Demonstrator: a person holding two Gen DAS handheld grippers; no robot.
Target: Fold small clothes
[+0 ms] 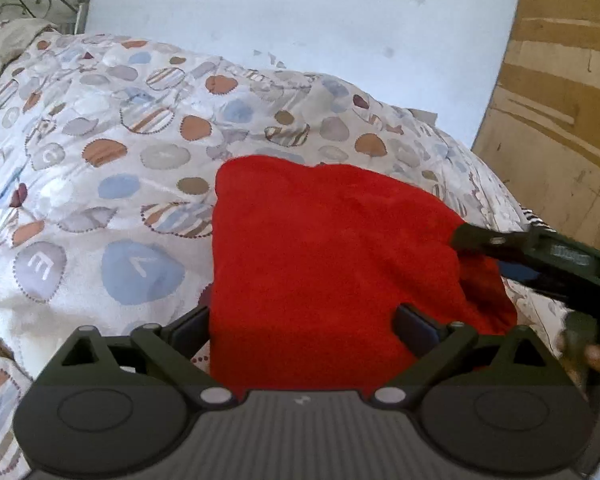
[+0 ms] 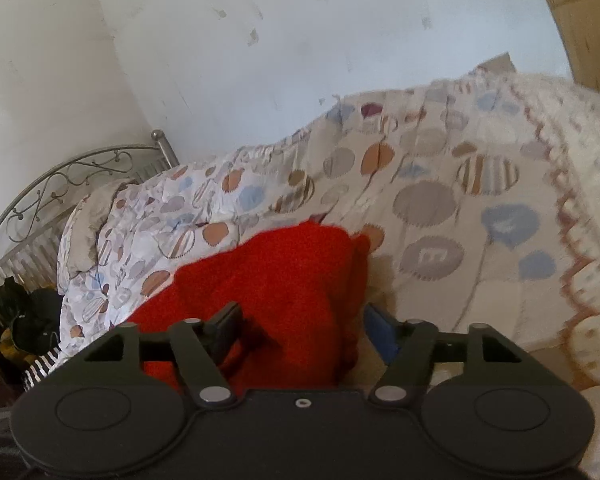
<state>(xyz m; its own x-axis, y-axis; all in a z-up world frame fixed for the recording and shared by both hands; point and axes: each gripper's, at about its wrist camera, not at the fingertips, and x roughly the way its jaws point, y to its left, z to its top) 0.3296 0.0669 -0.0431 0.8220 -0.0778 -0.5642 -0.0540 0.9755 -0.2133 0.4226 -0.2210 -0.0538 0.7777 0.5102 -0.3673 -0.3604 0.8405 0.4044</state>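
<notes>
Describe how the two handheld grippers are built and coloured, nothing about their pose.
Both the left gripper and right gripper are matte black plastic: two round hubs, silver pivot rivets, angled linkage bars. The left body is ribbed; the right gripper's pad looks blue.

soft daylight, fisheye bend — right edge blurred

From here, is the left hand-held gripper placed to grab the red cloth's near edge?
Probably yes. The left hand-held gripper is open, and the red cloth already lies between its fingers on the patterned quilt, with nothing in the way.
</notes>
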